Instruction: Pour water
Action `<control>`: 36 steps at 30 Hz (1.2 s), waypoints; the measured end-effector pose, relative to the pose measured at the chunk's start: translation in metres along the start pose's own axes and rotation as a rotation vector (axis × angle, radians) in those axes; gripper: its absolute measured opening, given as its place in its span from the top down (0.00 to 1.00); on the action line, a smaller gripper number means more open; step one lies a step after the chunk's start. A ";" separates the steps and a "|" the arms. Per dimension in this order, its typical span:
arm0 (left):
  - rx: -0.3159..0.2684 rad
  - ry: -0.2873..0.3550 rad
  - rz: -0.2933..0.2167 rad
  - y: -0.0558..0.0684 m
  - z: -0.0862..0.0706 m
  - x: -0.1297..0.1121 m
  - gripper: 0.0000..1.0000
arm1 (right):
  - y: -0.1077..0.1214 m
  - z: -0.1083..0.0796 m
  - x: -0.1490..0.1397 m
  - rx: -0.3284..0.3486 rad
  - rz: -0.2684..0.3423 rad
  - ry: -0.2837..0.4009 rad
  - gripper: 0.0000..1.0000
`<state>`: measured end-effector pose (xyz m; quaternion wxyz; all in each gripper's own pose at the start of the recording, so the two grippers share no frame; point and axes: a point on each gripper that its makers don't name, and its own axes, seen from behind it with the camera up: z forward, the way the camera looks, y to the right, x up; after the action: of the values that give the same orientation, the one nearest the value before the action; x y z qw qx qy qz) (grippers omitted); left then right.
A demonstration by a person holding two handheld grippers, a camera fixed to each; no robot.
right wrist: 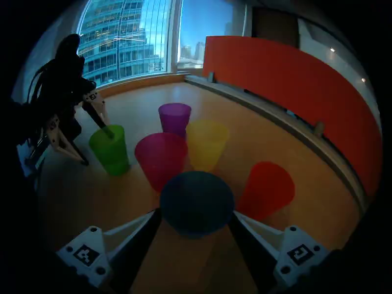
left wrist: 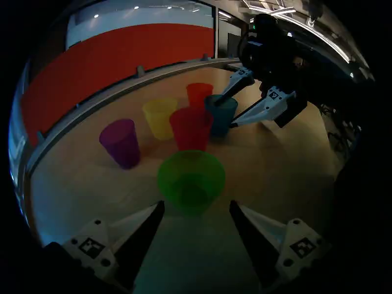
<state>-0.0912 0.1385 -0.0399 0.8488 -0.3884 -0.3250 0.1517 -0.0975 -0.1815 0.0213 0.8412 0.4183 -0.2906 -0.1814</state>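
Straddling green cup with left tool, spread apart; straddling blue cup, beyond green cup, with right tool, likewise apart. Probably light, thin, squashy plastic; grip mid-wall, gently.

A pale wooden desk runs away toward a grey ledge along its far edge, with small posts standing on the ledge. Behind it rises a long red panel. Bright strip lights cross the ceiling at the far right. In the right gripper view, tall windows at the far left look onto glass towers under blue sky. Four spare cups stand upright in a loose cluster mid-desk in the left gripper view: a purple cup on the left, a yellow cup just right of it and farther off, a pink-red cup nearer, and an orange-red cup farthest.
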 end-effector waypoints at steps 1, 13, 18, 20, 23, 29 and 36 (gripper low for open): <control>0.004 0.001 -0.002 -0.001 -0.001 -0.001 0.01 | 0.000 -0.002 -0.001 -0.003 0.000 0.001 0.00; 0.061 0.022 -0.036 -0.009 -0.020 -0.007 0.01 | 0.003 -0.034 -0.009 -0.054 0.013 0.018 0.00; 0.083 0.035 -0.049 -0.009 -0.029 -0.009 0.01 | 0.004 -0.049 -0.011 -0.080 0.020 0.030 0.00; 0.093 0.039 -0.054 -0.010 -0.033 -0.010 0.01 | 0.005 -0.055 -0.012 -0.092 0.024 0.035 0.00; 0.113 0.049 -0.061 -0.012 -0.040 -0.010 0.01 | 0.006 -0.064 -0.014 -0.113 0.031 0.045 0.00; 0.153 0.071 -0.078 -0.015 -0.051 -0.010 0.01 | 0.003 -0.081 -0.016 -0.142 0.053 0.067 0.00; 0.224 0.108 -0.080 -0.021 -0.061 -0.009 0.01 | 0.003 -0.095 -0.012 -0.188 0.108 0.105 0.00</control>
<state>-0.0566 0.0864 -0.0577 0.9084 -0.2857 -0.2751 0.1320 -0.0454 -0.1160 -0.0264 0.8994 0.3303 -0.2497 -0.1401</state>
